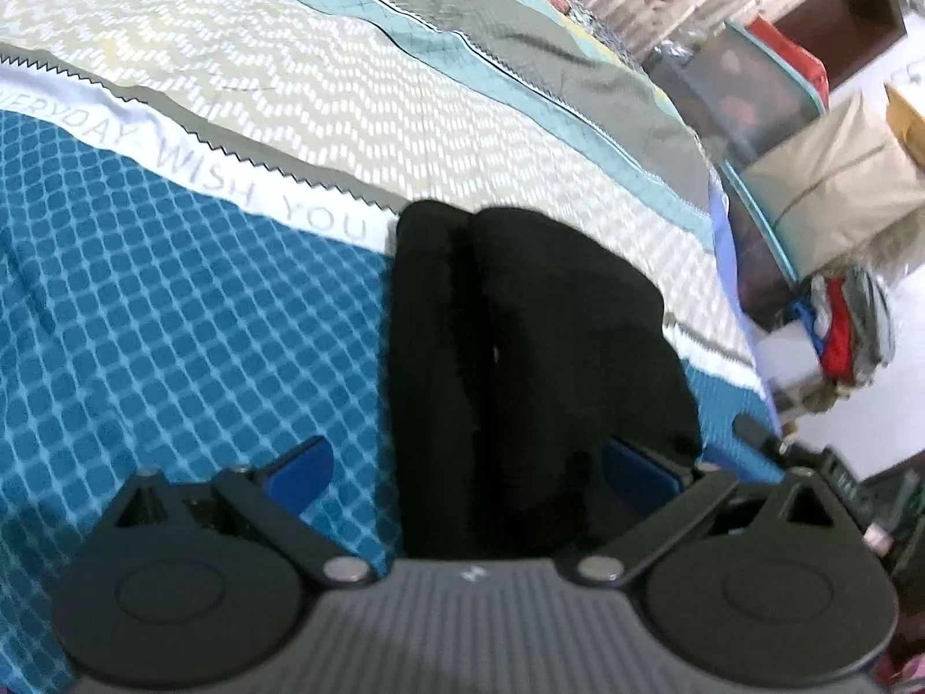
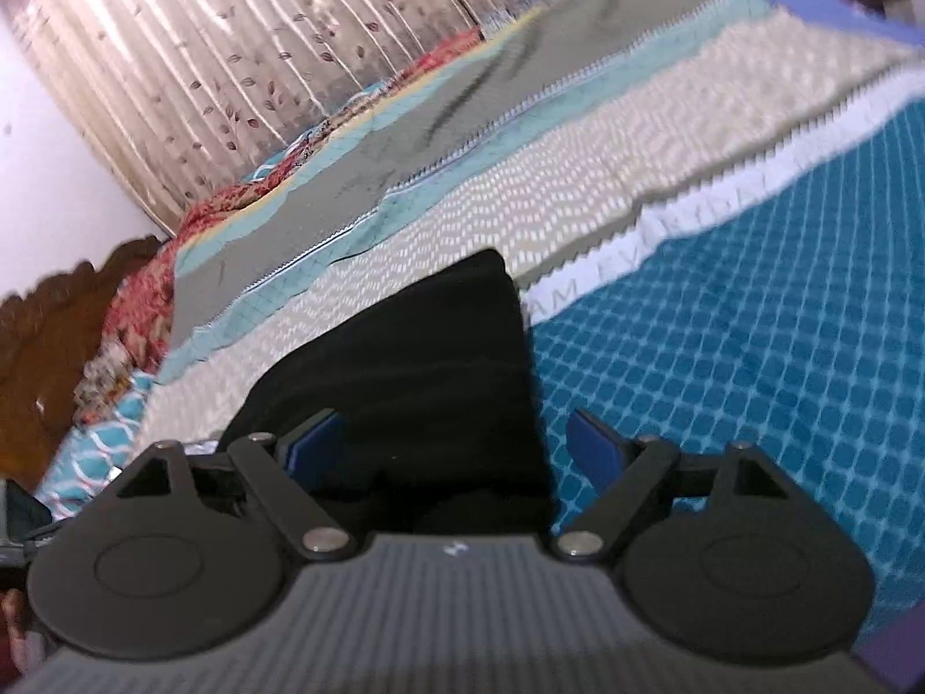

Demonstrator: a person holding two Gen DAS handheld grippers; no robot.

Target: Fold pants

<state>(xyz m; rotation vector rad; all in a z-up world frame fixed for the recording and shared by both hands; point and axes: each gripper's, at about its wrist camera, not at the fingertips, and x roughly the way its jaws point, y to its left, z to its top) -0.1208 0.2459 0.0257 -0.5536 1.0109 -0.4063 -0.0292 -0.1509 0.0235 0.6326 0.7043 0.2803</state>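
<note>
Black pants [image 1: 532, 358] lie folded in a compact stack on the patterned bedspread [image 1: 173, 318]. In the left wrist view my left gripper [image 1: 468, 468] is open, its blue pads on either side of the near end of the pants; the right pad is partly hidden by cloth. In the right wrist view the same pants [image 2: 416, 370] lie between the spread blue pads of my right gripper [image 2: 457, 445], which is open. Neither gripper pinches the cloth.
The bedspread [image 2: 751, 347] has blue checked, white lettered, beige and grey bands. A curtain [image 2: 202, 58] and a wooden headboard [image 2: 52, 347] stand beyond the bed. Storage bags and piled clothes [image 1: 809, 185] crowd the floor past the bed's right edge.
</note>
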